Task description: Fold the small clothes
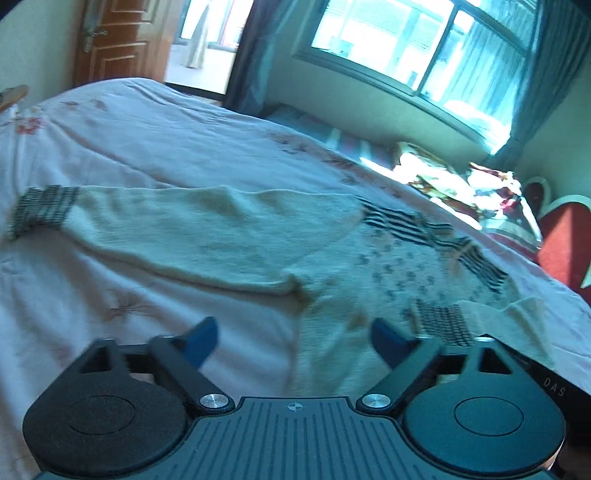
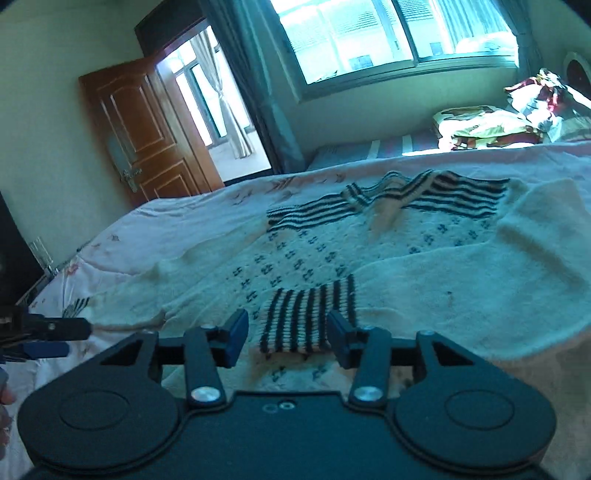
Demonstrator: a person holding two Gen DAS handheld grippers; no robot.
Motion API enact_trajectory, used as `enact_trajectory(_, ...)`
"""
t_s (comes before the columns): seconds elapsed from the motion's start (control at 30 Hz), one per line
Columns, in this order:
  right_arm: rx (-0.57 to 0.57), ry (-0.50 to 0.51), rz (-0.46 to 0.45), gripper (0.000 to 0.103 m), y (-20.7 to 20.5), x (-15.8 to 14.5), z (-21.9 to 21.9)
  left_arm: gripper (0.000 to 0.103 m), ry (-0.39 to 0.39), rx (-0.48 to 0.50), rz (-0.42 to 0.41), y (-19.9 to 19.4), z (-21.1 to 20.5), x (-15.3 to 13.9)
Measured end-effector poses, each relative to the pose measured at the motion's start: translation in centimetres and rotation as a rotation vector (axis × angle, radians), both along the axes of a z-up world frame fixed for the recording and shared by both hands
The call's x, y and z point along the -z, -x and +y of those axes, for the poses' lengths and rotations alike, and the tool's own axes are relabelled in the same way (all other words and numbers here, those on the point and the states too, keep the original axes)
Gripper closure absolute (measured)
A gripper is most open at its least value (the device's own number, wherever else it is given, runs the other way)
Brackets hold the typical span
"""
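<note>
Sweater: a small cream knitted sweater (image 2: pixel 369 258) with dark stripes at the neck and little dark marks on the front lies flat on the bed.
Bed: a big bed with a pale pink flowered sheet (image 1: pixel 147 122).
Left sleeve: it (image 1: pixel 177 229) stretches out flat to the side, with a striped cuff at its end.
Right sleeve: it is folded across the front, and its striped cuff (image 2: pixel 306 317) lies on the body.
Left tool (image 1: pixel 291 341): blue tips wide apart over the sweater's bottom edge, holding nothing.
Right tool (image 2: pixel 286 339): tips wide apart on either side of the striped cuff, not pinching it.
Room: a brown wooden door (image 2: pixel 147 133) stands open; a big window (image 2: pixel 388 33) lets light in.
</note>
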State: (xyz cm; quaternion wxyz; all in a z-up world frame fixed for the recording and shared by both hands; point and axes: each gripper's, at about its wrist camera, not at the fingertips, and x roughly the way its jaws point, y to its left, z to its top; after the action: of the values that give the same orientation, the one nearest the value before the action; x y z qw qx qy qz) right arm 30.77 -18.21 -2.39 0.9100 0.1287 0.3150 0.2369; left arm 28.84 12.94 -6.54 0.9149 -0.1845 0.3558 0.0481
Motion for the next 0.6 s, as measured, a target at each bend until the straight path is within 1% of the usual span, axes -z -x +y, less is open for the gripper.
enact_trajectory(0.03,0.035,-0.025,0.006,0.057,0.7,-0.3,-1.4,0.037,0.044,0.046,0.000,-1.3,-1.3,0.3)
enact_trajectory(0.07,0.070,-0.046,0.017,0.057,0.9,-0.4,-2.8,0.037,0.081,0.082,-0.002,-2.5,-2.5,0.7)
enact_trajectory(0.17,0.163,-0.096,0.046,0.057,1.9,-0.1,-6.2,0.037,0.187,0.170,0.040,-5.7,-6.0,2.2)
enact_trajectory(0.2,0.189,-0.101,0.050,0.056,2.1,0.0,-7.0,0.037,0.207,0.186,0.056,-6.5,-6.8,2.6)
enact_trajectory(0.23,0.211,-0.104,0.054,0.056,2.5,0.0,-7.8,0.037,0.225,0.206,0.075,-7.4,-7.8,3.1)
enact_trajectory(0.3,0.260,-0.127,0.068,0.056,2.4,0.6,-9.3,0.037,0.224,0.208,0.122,-8.7,-9.3,4.0)
enact_trajectory(0.37,0.301,-0.173,0.089,0.056,2.6,1.0,-10.8,0.037,0.230,0.211,0.116,-9.5,-10.2,4.3)
enact_trajectory(0.4,0.321,-0.210,0.104,0.056,2.7,1.3,-11.6,0.037,0.237,0.216,0.115,-10.0,-10.5,4.4)
enact_trajectory(0.43,0.343,-0.256,0.124,0.056,2.7,1.7,-12.6,0.040,0.240,0.220,0.113,-10.5,-10.7,4.4)
enact_trajectory(0.5,0.389,-0.341,0.157,0.055,2.7,2.6,-14.0,0.096,0.206,0.233,0.127,-11.5,-10.8,4.7)
enact_trajectory(0.53,0.409,-0.381,0.172,0.055,2.6,3.0,-14.7,0.099,0.208,0.226,0.125,-11.8,-10.7,4.8)
enact_trajectory(0.57,0.434,-0.426,0.189,0.054,2.5,3.5,-15.4,0.099,0.219,0.213,0.099,-11.7,-10.0,4.4)
enact_trajectory(0.6,0.456,-0.467,0.201,0.054,2.5,4.0,-16.0,0.099,0.194,0.204,0.076,-11.5,-9.8,3.9)
